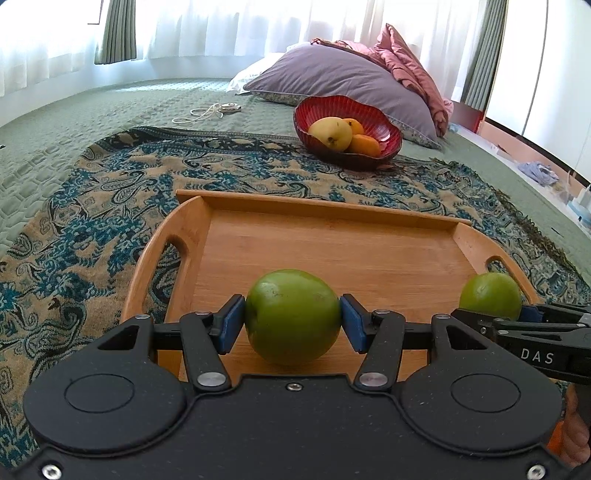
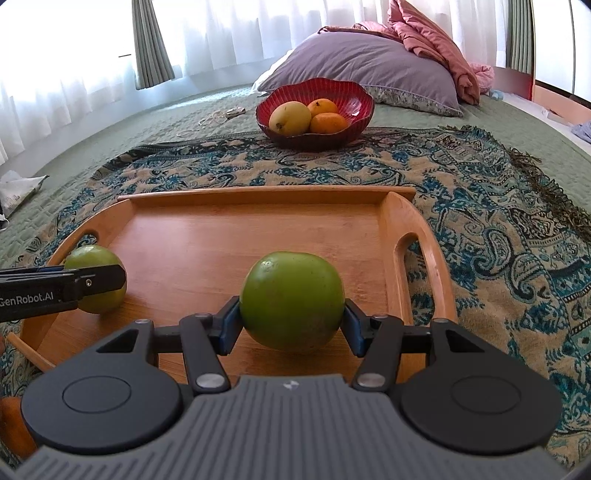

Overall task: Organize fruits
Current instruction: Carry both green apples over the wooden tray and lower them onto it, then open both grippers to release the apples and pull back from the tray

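Gripping one green fruit apiece, two hand-held tools hover low over a wooden tray that lies on a patterned blue and tan shawl spread across a green bed.

The left tool has its blue pads pressed against both sides of a round green fruit, near the tray's near edge and towards its left handle. The fruit's underside looks to be touching or just above the tray floor; which of the two cannot be told.

The right tool is clamped the same way on a second green fruit, just beside the tray's right handle. Each fruit sits squarely between its tool's pads, straight ahead of the tool. Both are nearly round, so neither has a long axis that matters for the grip.

Beyond the tray's far rim, well apart from it, a red ribbed bowl rests on the shawl. It holds a yellow mango and two oranges. From the tray, the bowl lies straight ahead and slightly right, so the right hand appears the nearer of the two.

If the fruits are to join the others, each must travel forward over the far rim to the bowl; if they belong on the tray, the pads need only part.

A purple pillow and a pink blanket lie behind the bowl, with curtained windows beyond.
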{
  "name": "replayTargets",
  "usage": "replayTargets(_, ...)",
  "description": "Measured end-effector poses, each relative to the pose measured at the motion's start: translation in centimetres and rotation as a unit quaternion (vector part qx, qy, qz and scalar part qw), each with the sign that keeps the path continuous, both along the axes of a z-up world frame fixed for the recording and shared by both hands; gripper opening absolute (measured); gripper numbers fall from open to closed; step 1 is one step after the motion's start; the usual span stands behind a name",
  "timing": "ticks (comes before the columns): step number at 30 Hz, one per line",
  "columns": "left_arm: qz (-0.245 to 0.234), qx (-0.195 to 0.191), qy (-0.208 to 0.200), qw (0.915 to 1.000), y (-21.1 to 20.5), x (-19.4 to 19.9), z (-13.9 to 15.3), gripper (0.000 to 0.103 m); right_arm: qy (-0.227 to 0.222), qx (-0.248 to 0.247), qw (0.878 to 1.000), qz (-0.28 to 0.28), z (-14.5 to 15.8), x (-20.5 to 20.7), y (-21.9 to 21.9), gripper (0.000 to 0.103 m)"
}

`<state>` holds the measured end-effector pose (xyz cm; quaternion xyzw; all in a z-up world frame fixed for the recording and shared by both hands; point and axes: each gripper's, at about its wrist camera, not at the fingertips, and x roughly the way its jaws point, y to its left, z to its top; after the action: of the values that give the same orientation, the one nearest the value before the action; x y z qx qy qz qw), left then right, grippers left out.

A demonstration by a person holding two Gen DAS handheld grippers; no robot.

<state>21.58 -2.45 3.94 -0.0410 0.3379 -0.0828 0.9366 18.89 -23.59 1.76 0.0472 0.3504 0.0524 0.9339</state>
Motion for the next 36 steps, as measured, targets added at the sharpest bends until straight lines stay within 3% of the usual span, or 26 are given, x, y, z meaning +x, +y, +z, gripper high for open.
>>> replayTargets(23, -0.012, 0.013, 0.001, 0.9998, 0.3, -0.5, 0.3, 0.054, 0.015, -0.009, 1.0, 0.007, 0.0, 0.2, 0.1, 0.065)
replayTargets(25, -0.013, 0.018, -0.007, 0.9997, 0.4, -0.9, 0.6, 0.057, 0.013, -0.004, 1.0, 0.009, 0.1, -0.1, -0.1, 0.072)
replayTargets(36, -0.014, 0.007, -0.025, 0.9996, 1.5, -4.2, 1.5, 0.081, -0.008, -0.001, 1.0, 0.011, 1.4, -2.5, -1.2, 0.077)
